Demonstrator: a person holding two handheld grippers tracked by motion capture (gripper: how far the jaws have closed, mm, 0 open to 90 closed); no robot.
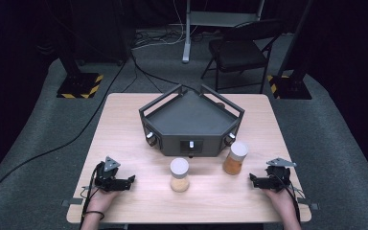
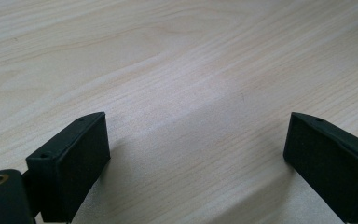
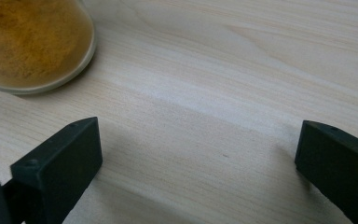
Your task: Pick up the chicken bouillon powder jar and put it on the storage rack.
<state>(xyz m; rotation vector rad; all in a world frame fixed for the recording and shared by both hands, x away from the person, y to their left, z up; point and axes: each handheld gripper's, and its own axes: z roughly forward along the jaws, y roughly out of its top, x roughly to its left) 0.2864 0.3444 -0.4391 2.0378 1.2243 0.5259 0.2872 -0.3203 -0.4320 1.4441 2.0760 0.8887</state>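
Note:
Two white-lidded jars of powder stand on the wooden table [image 1: 124, 124]: a pale-orange one [image 1: 179, 174] near the middle front and a darker orange one [image 1: 235, 157] to its right. Behind them sits a dark grey angular tray-like rack [image 1: 191, 120] with knobs on its front faces. My left gripper [image 1: 130, 180] rests at the front left, open, with bare wood between its jaws [image 2: 196, 144]. My right gripper [image 1: 252, 179] rests at the front right, open over bare wood [image 3: 198, 149]. In the right gripper view, the base of the darker orange jar [image 3: 32, 42] shows at upper left.
A folding chair [image 1: 239, 50] and a desk leg [image 1: 188, 33] stand beyond the table on grey carpet. Black stands with yellow-striped bases [image 1: 80, 85] flank the far corners, and cables run across the floor.

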